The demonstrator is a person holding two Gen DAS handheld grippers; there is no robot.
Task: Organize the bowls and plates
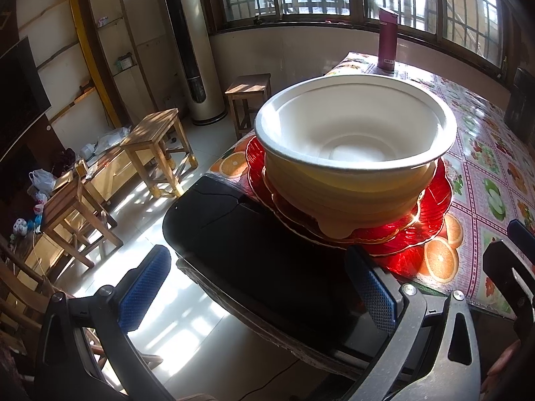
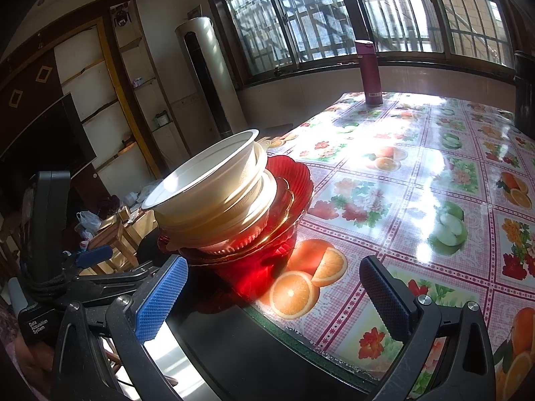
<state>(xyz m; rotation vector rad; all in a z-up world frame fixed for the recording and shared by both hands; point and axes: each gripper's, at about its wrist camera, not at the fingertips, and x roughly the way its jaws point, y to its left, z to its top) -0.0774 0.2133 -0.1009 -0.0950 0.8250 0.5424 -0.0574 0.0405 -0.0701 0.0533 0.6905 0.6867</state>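
White bowls (image 1: 354, 153) are sitting nested in a stack on red glass plates (image 1: 431, 214), all near the table (image 2: 418, 180) corner on the fruit-print cloth. Left gripper (image 1: 264, 287) is hovering just short of the stack w/ fingers spread wide, holding nothing. Right gripper (image 2: 274, 295) is also gaping wide & empty, stack sitting ahead to its left. Maroon bottle (image 2: 369, 72) is standing at the far edge

White bowls (image 1: 354, 153) (image 2: 214, 193) sit nested upright in 1 stack, the top one widest, its broad rim leaning slightly off level. The stack rests on ribbed, scallop-edged red glass plates (image 1: 431, 220) (image 2: 291, 180), themselves piled at the near corner of the fruit-print table (image 1: 485, 183) (image 2: 418, 183).
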